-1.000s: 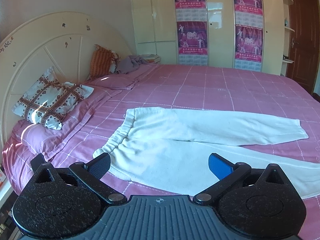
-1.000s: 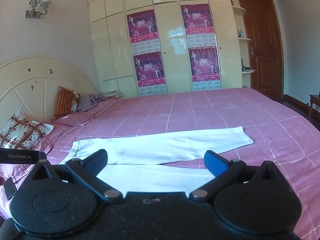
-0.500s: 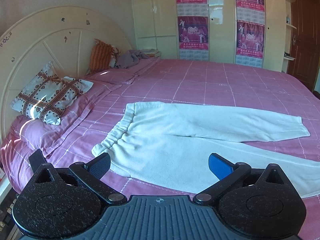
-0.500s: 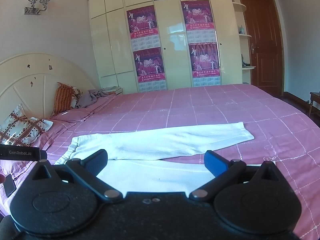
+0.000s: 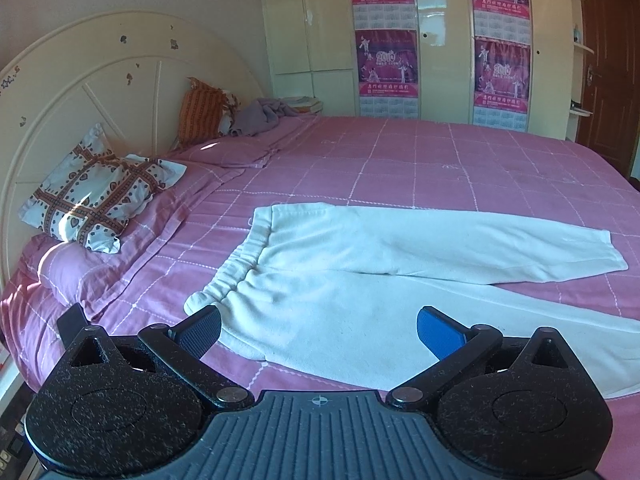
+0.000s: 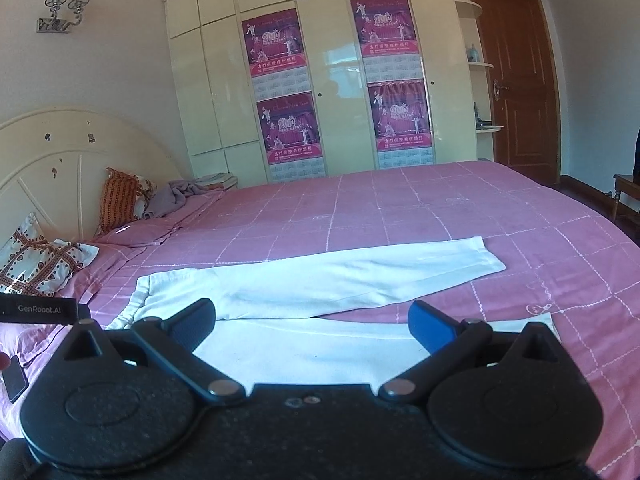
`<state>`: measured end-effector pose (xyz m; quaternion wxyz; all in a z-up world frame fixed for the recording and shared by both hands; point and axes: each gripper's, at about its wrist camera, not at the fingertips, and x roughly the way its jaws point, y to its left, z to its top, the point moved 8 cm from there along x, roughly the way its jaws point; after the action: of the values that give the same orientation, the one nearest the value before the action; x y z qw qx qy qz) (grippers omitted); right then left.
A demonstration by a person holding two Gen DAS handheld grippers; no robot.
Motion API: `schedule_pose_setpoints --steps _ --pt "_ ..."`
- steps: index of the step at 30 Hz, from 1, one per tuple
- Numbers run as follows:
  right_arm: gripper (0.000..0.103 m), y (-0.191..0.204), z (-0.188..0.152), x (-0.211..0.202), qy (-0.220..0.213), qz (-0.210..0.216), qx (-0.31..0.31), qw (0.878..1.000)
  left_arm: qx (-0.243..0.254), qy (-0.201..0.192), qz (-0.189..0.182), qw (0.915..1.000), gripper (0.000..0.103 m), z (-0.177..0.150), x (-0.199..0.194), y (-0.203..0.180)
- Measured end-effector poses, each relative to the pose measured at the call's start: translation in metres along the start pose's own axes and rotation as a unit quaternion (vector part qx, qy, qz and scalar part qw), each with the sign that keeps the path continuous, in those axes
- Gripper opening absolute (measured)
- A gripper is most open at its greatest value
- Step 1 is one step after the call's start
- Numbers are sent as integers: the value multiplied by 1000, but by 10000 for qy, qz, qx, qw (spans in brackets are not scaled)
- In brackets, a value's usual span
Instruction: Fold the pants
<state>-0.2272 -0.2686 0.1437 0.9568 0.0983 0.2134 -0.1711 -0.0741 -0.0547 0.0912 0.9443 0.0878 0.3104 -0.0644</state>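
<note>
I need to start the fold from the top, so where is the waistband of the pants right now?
The waistband lies at the pants' left end in the left wrist view, toward the heart-patterned pillow, just beyond the open left gripper.

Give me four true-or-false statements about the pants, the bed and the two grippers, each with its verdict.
1. The white fleece pants lie spread flat on the pink checked bedspread. True.
2. The left gripper is clamped on the waistband. False: its jaws stand open, holding nothing.
3. The right gripper is open. True.
4. The pants are already folded in half. False: both legs lie apart, side by side.
</note>
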Motion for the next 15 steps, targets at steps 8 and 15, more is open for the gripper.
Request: schedule_pose_setpoints --steps 8,15 --pt "103 7 7 6 -127 -16 -175 9998 16 17 21 10000 103 9 11 8" --pt "103 13 7 16 -106 81 -76 9999 19 1 4 10000 103 11 22 14"
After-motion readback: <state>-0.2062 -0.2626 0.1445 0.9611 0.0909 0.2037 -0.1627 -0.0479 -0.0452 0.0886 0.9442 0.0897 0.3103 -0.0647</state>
